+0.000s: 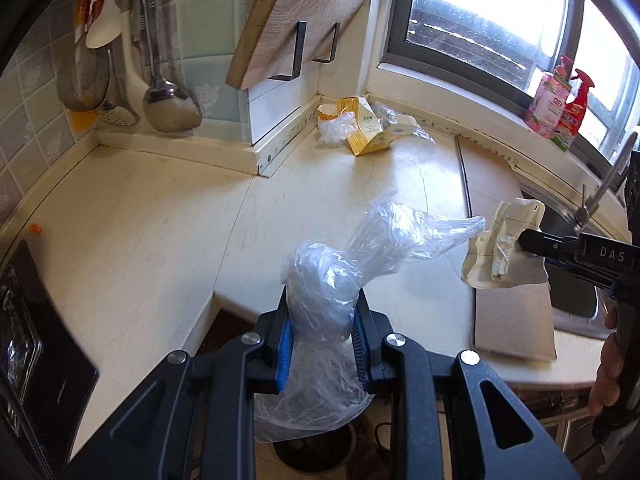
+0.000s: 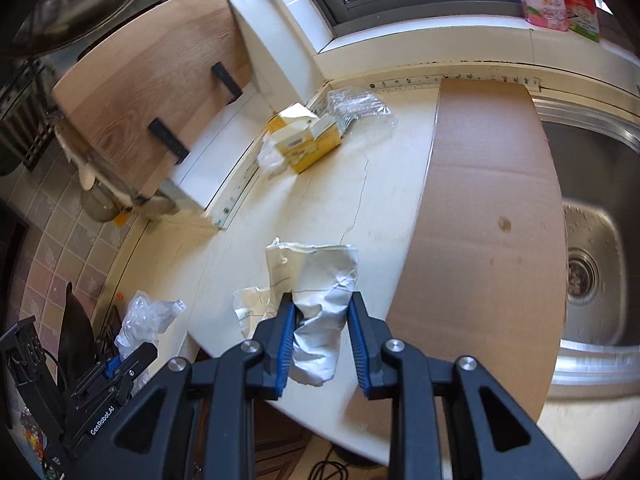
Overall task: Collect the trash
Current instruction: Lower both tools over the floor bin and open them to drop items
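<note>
My left gripper (image 1: 322,312) is shut on a crumpled clear plastic bag (image 1: 360,248), held above the front edge of the cream counter (image 1: 160,240). My right gripper (image 2: 322,306) is shut on a crumpled white paper wrapper (image 2: 316,276), also lifted over the counter. In the left wrist view the right gripper (image 1: 520,244) shows at the right with the wrapper (image 1: 500,248). The left gripper (image 2: 136,356) and its bag (image 2: 144,320) appear at lower left of the right wrist view. More trash lies in the far corner: a yellow carton (image 1: 368,128) (image 2: 308,140), clear plastic film (image 1: 400,120) (image 2: 360,108) and a white wad (image 1: 336,126).
A brown cardboard sheet (image 2: 488,184) covers the counter beside the steel sink (image 2: 592,240). A wooden cutting board (image 1: 296,16) hangs on brackets, ladles (image 1: 168,96) hang on the tiled wall. Bottles (image 1: 560,104) stand on the window sill. A black hob (image 1: 32,340) is at left.
</note>
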A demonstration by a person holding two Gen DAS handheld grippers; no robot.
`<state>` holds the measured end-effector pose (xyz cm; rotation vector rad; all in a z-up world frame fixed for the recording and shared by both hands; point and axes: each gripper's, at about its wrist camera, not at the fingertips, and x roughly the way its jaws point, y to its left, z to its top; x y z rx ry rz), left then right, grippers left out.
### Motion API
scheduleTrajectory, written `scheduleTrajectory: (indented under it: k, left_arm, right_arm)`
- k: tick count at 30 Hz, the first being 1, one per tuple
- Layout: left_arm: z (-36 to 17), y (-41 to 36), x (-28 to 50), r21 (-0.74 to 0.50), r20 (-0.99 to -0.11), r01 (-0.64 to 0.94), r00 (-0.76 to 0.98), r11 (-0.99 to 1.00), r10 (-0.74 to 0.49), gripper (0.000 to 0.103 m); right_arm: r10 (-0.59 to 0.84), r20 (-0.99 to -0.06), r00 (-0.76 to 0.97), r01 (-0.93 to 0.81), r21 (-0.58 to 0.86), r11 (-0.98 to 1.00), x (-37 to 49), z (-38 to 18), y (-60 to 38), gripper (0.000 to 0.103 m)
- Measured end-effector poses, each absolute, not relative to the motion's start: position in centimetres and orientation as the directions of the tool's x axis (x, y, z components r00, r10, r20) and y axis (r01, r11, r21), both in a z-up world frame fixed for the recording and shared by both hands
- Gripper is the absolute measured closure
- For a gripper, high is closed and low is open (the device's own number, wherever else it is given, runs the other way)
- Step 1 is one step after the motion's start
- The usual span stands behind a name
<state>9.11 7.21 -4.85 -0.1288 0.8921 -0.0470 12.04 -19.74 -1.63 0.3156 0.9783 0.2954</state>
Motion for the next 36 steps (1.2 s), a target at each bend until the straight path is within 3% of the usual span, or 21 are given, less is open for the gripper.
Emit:
scheduleTrajectory:
  k: [12,21,28,36]
  left_arm:
    - [-5.3,9.6,-2.1,-0.140,-0.777,0.040,0.615,0.989,-0.135,0.080]
    - [-9.5,9.5,-6.1,-0.160,-0.839,0.062,0.517,0.985,-0.169,0.079]
    - [-16.6,8.6,-6.7,-0.168,-0.919,0.040,0.354,0.985,-0.171,0.079]
    - [-29.1,8.0,-5.5,-0.182,-0.972,-0.037,0.160,0.983,-0.174,0.078]
  right_arm:
    - [0.342,-0.790,0.509,-0.096,0.343,0.935,0.1,-2.5,-16.0,0.077]
    - [0.275,-0.857,0.436,-0.085,0.266,0.960,-4.8,-6.2,-14.9,0.077]
    - [0.210,-0.923,0.323,-0.064,0.200,0.978,-5.7,-12.6,-15.1,0.077]
    - [0.142,-0.977,0.158,-0.020,0.140,0.990,-3.8,-25.1,-16.1,0.077]
